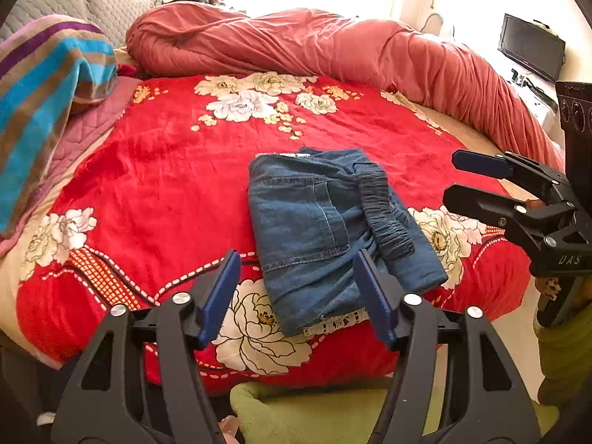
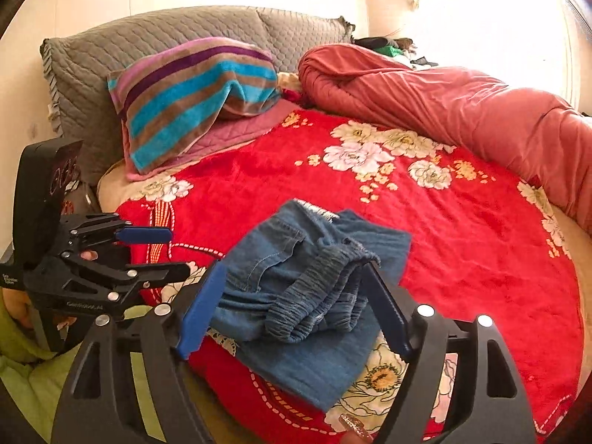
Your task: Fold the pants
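Both jaws released, clear of folded jeans [image 1: 325, 229] centre frame; risk: loose elastic waistband [image 2: 325, 296] unfolds if snagged.

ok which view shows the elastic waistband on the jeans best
The right wrist view: the gathered waistband lies close to the lens, facing it, with its layered folds distinct on the folded jeans. The left wrist view shows the waistband farther off, as one dark ribbed strip running across the top of the jeans.

Matt blue denim pants [image 1: 314, 222] w/ ribbed elastic waistband, on plush red blanket [image 1: 166, 185].
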Demonstrator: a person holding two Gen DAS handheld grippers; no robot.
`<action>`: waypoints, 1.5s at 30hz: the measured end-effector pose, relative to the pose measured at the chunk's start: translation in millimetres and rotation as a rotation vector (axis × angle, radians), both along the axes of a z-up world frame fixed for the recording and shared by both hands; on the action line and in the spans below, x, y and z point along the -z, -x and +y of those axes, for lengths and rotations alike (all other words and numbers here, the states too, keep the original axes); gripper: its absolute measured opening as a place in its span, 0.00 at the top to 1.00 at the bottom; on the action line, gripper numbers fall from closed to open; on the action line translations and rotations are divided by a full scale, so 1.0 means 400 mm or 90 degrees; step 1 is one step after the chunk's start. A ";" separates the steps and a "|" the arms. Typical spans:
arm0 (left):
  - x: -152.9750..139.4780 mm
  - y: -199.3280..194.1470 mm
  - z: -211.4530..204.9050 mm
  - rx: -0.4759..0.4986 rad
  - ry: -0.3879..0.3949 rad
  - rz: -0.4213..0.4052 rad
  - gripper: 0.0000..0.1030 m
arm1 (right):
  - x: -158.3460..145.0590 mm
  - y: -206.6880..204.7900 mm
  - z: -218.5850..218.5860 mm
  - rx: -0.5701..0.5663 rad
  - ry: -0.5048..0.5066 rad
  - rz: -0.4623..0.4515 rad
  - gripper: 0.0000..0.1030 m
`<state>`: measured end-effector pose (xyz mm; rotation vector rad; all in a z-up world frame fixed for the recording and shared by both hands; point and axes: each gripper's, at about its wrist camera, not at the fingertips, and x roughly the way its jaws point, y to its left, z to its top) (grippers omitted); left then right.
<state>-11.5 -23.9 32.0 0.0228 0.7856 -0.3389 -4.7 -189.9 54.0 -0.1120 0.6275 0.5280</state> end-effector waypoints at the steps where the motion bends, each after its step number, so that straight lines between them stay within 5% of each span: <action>1: -0.003 0.002 -0.001 -0.001 0.000 -0.002 0.39 | -0.002 0.001 -0.003 0.002 0.000 -0.002 0.27; 8: -0.021 0.007 0.002 -0.015 -0.004 -0.018 0.23 | -0.016 0.005 -0.028 0.028 -0.001 -0.017 0.27; 10: -0.023 0.006 0.005 -0.017 -0.004 -0.018 0.20 | -0.018 0.004 -0.037 0.037 -0.002 -0.021 0.15; 15: -0.024 0.000 0.008 -0.026 -0.008 -0.019 0.13 | -0.017 -0.004 -0.059 0.059 -0.005 -0.020 0.15; 32: 0.027 -0.067 0.033 -0.060 -0.010 0.022 0.10 | 0.057 -0.064 -0.110 0.126 -0.006 0.033 0.15; 45: 0.089 -0.141 0.022 -0.056 0.012 0.070 0.10 | 0.158 -0.129 -0.137 0.160 -0.024 0.132 0.19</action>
